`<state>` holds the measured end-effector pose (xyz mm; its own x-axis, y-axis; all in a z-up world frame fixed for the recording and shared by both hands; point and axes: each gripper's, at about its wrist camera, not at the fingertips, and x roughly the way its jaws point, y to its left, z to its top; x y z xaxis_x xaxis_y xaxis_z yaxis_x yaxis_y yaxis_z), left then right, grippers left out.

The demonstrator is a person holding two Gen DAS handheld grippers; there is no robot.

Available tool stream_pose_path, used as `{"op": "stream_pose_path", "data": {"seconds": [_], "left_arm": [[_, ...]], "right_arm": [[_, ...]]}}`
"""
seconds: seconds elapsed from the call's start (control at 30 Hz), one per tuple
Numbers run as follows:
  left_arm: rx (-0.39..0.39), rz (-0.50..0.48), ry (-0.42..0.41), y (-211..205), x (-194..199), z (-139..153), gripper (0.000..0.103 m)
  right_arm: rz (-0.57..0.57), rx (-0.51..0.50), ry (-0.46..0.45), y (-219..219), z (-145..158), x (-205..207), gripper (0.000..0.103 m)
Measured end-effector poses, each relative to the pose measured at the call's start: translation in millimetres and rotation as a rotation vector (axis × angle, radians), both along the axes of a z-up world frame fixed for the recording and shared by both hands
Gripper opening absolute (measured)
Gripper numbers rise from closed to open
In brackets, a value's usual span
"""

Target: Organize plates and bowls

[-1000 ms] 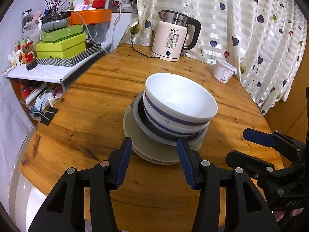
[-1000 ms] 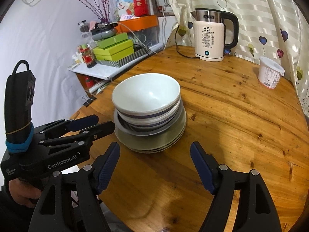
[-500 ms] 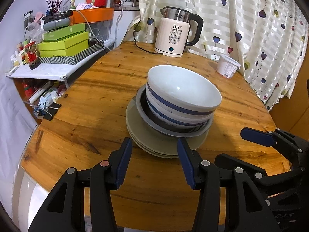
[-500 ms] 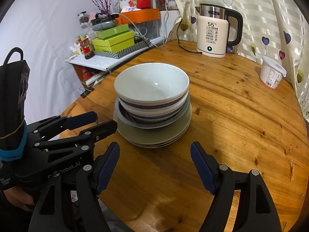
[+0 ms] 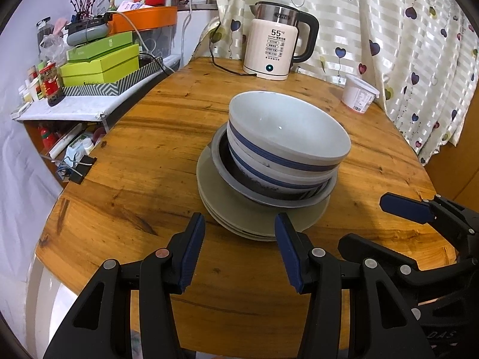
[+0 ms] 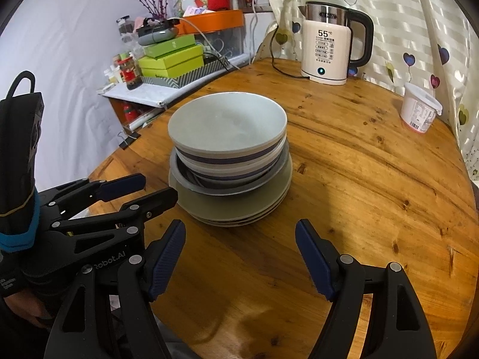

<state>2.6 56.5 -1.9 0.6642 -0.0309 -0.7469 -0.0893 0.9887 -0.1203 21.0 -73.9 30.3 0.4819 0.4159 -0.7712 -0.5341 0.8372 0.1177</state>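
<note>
Jaws standing open and empty, the left gripper (image 5: 238, 246) is hovering nearer the stacked bowls (image 5: 287, 137) ahead than the right gripper (image 6: 239, 257).

Round wooden table (image 5: 155, 161) (knotty), heart-print curtain (image 5: 404, 45) behind, cluttered white shelf (image 5: 74, 109) beside.

White bowls (image 5: 287, 137) carry blue bands; plates (image 5: 221, 200) are grey-green.
</note>
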Motion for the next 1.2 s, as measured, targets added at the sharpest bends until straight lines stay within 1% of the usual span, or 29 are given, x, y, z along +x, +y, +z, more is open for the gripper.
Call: {"op": "stream_pose_path", "data": {"seconds": [0.17, 0.63, 1.2], "left_arm": [[0.014, 0.007, 0.002, -1.1, 0.6, 1.1, 0.05], [0.002, 0.001, 0.021, 0.6, 2.8, -4.1, 0.05], [0.002, -0.003, 0.025, -1.5, 4.2, -4.2, 0.05]], "right_arm": [[-0.001, 0.001, 0.001, -0.5, 0.0, 0.2, 0.077], [-0.003, -0.003, 0.006, -0.6, -2.7, 1.9, 0.077], [-0.004, 0.0, 0.007, -1.4, -4.1, 2.4, 0.077]]}}
